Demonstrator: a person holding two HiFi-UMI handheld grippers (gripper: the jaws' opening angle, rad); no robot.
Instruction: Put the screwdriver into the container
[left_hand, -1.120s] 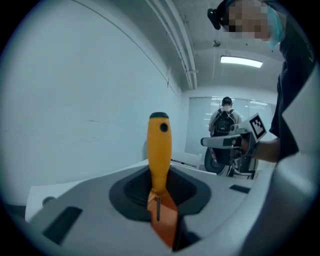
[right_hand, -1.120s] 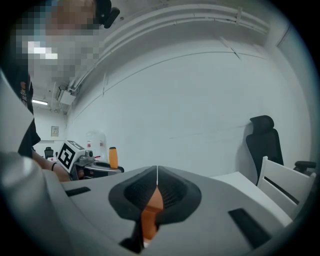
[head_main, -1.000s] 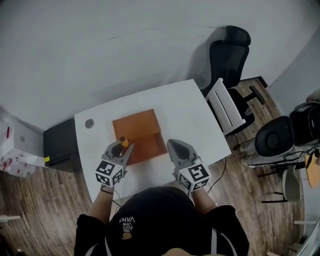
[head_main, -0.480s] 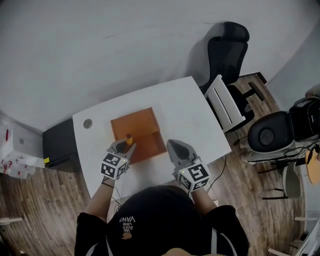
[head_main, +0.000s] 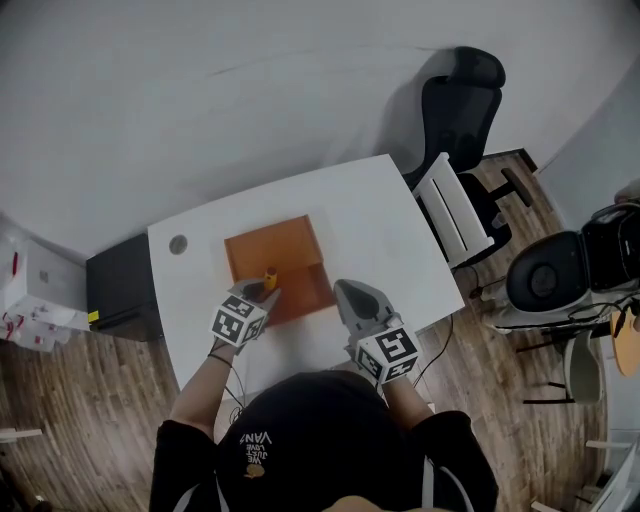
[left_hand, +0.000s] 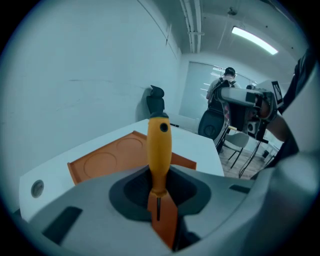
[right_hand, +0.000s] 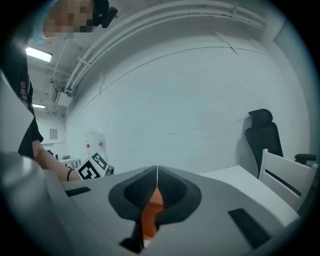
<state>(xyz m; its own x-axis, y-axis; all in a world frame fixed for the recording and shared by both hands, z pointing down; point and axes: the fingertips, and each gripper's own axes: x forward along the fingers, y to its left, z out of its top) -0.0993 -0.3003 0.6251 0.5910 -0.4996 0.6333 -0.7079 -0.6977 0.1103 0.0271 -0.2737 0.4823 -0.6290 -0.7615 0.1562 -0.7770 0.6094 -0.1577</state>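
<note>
The container lies on the table, left of its middle. The screwdriver stands between the jaws of the left gripper, over the container's near edge. The right gripper is near the container's near right corner. A chair stands behind the table's right end.

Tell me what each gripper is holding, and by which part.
The left gripper holds the screwdriver, clamped at the narrow base of its yellow handle, where the shaft starts. The right gripper holds nothing; its jaws are together.
</note>
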